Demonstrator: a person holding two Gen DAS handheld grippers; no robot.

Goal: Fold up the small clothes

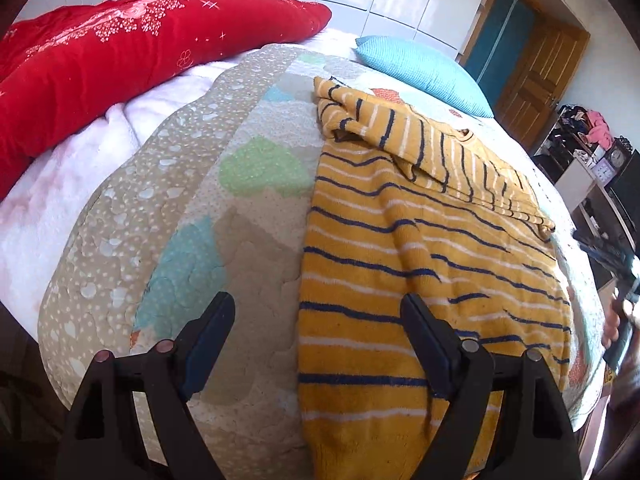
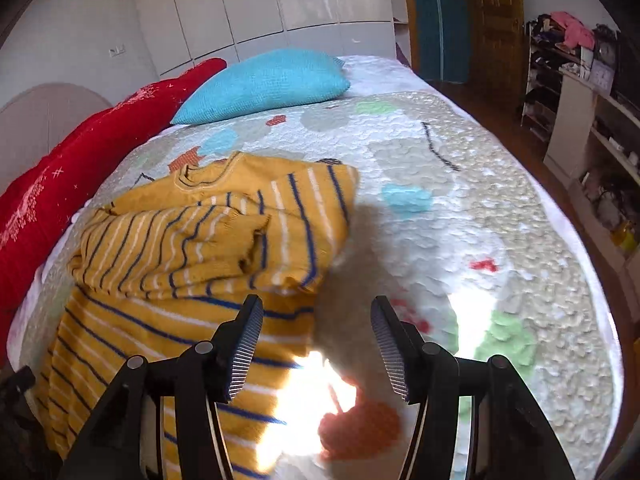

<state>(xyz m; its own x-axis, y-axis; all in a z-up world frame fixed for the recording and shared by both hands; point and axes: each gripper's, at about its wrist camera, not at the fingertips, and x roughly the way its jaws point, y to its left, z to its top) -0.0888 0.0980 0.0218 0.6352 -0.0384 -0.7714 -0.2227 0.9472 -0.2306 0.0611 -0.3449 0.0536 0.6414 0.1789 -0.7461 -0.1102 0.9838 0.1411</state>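
Sweater lies flat on quilt, sleeves folded in across chest at 12 o'clock, prob. prepping a hem-up fold. L gripper wide open, empty, over hem's left edge. R gripper wide open, empty, at right edge.

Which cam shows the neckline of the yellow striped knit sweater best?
Right wrist: the yellow striped knit sweater shows its collar unobstructed at the far end. Left wrist shows mostly the body; the collar is only a sliver.
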